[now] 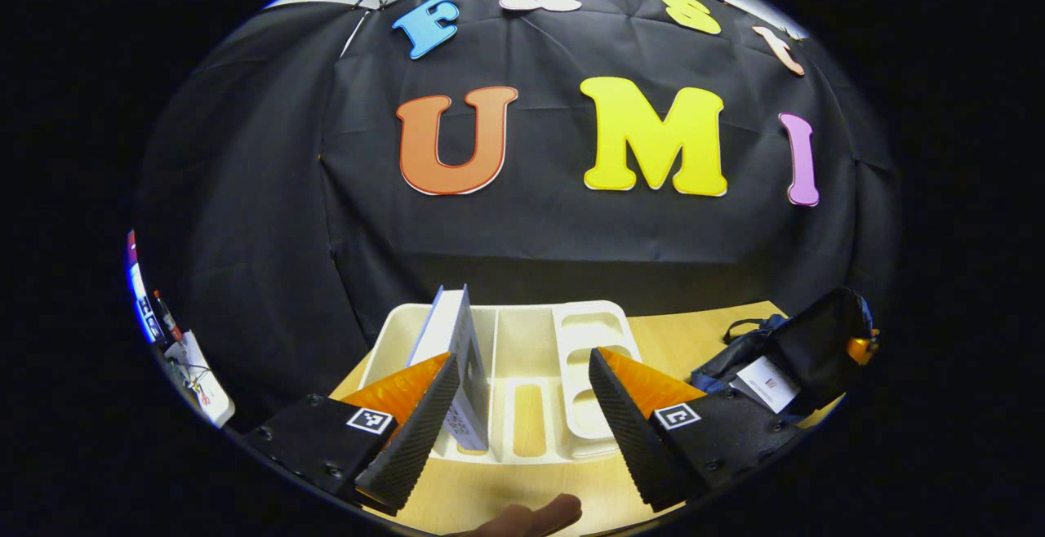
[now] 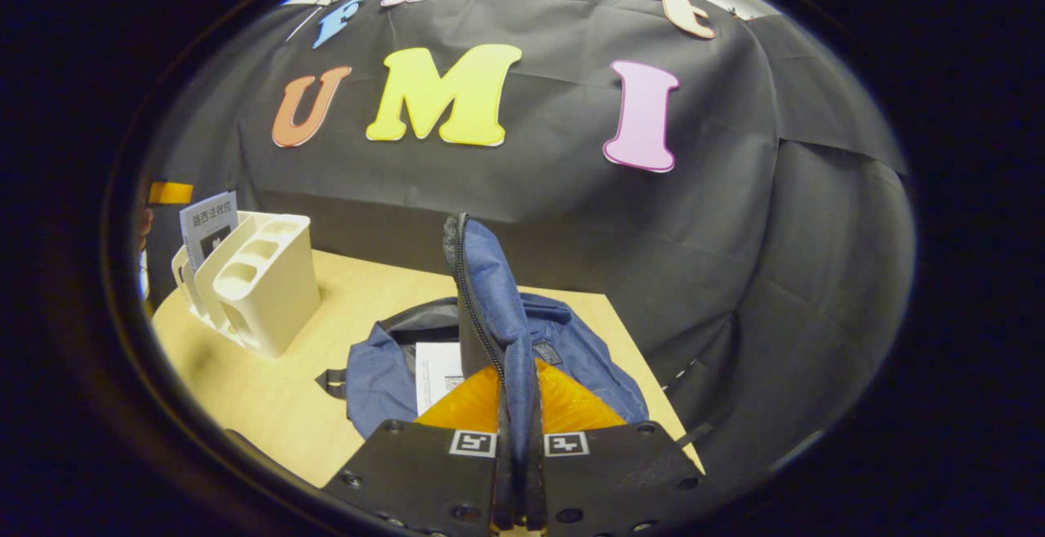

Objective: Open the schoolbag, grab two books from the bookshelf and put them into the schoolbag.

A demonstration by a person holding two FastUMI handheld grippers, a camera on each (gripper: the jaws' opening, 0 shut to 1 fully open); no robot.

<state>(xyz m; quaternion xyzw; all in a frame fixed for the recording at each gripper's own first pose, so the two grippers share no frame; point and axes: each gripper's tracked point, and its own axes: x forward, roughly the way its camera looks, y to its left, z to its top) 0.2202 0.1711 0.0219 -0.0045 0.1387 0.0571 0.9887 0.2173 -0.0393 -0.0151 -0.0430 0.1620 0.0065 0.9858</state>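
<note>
One book so far looks to be inside the blue fabric schoolbag (image 2: 563, 341), going by the white cover showing in its mouth, and another thin grey-white book (image 1: 457, 357) is standing upright in the cream plastic bookshelf organiser (image 1: 571, 317) at the back of the light wooden desk (image 2: 261, 390). The left tool (image 1: 518, 406) is spread wide open holding nothing, with its left finger right against the book and the other finger well off to the side. The right tool (image 2: 518, 439) is clamped tight on the bag's zippered flap (image 2: 482, 276), holding it up so the opening stays clear. If it were me, I'd centre the left tool on the book's top edge so both fingers straddle it, then squeeze and lift straight up. Watch the shelf divider just beside the book, it could snag a finger. Someone's fingertip (image 1: 531, 512) pokes in at the bottom of the left gripper view.
</note>
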